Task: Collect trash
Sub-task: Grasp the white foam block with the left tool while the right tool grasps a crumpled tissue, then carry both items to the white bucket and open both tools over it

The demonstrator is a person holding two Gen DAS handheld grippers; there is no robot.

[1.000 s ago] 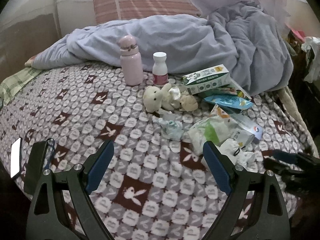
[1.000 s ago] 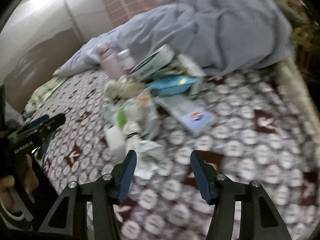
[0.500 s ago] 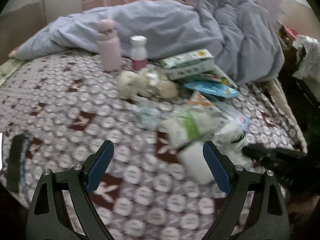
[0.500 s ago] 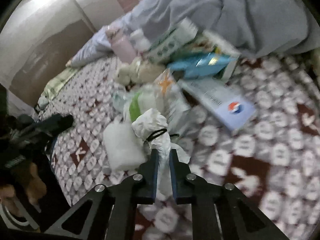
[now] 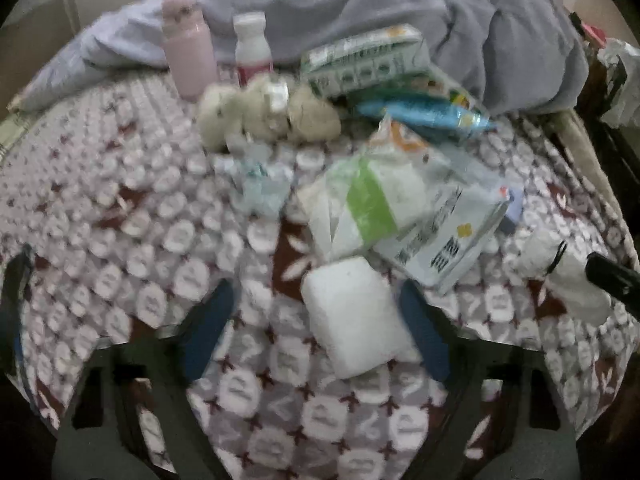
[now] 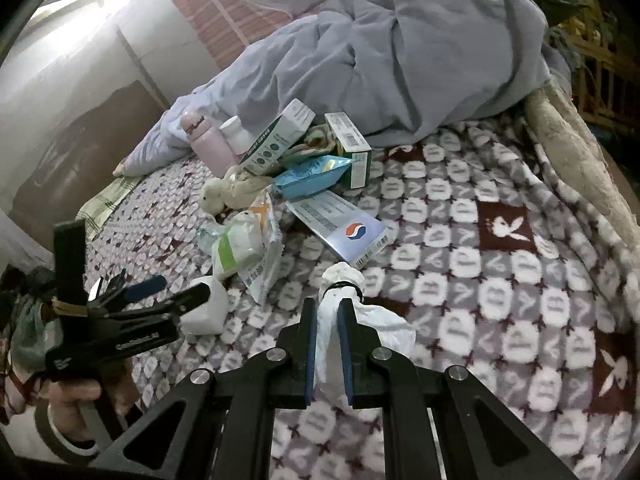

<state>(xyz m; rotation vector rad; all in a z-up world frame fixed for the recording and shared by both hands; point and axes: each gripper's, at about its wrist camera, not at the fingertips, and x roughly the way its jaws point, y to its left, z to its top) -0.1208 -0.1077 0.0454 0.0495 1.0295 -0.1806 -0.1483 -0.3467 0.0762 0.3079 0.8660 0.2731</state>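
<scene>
A white foam-like block (image 5: pixel 352 316) lies on the patterned blanket between the jaws of my left gripper (image 5: pixel 316 320). The jaws are closing; the right pad is near the block's edge and the left pad stands well clear of it. In the right wrist view the same gripper (image 6: pixel 176 292) hovers over the block (image 6: pixel 204 312). My right gripper (image 6: pixel 328 320) is shut on a crumpled white bundle (image 6: pixel 346 276) tied with a black band, which also shows at the right edge of the left wrist view as the bundle (image 5: pixel 560 276).
More litter lies behind: a green-striped packet (image 5: pixel 372 204), a printed wrapper (image 5: pixel 436 248), a blue pouch (image 5: pixel 424 114), a logo box (image 6: pixel 340 224) and a carton (image 5: pixel 360 60). A pink bottle (image 5: pixel 186 52), a pill bottle (image 5: pixel 252 48), a plush toy (image 5: pixel 256 114) and a duvet (image 6: pixel 400 48) lie beyond.
My left gripper came down and forward over the white block and its jaws narrowed. My right gripper shut on the white bundle and drew it to the right, away from the pile.
</scene>
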